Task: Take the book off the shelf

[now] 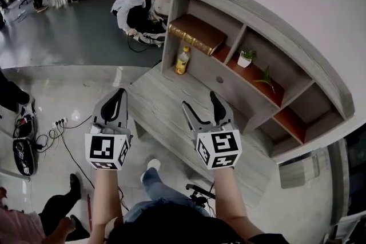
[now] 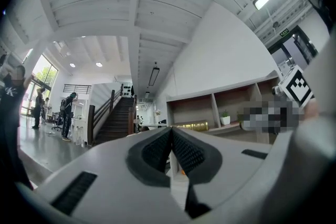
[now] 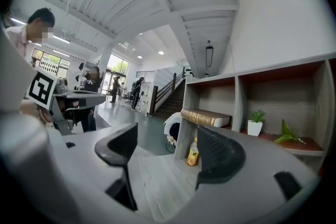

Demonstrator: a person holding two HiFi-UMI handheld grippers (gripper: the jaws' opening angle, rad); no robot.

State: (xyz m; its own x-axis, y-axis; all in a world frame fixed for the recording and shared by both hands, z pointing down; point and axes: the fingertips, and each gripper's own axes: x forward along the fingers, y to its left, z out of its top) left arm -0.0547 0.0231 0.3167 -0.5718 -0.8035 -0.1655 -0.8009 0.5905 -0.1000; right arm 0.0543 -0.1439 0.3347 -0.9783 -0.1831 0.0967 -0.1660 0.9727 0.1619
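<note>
Brown gilt-edged book (image 1: 197,34) flat on grey wood shelf (image 1: 274,23); left gripper (image 1: 118,95) fingers clenched, right gripper (image 1: 200,102) fingers released, nthg held.

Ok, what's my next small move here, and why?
Probably reach the right hand-held gripper forward toward the book. Its jaws are already apart, and the book lies flat in the end compartment of the shelf, untouched and well ahead of both grippers. The left hand-held gripper is shut and empty.
</note>
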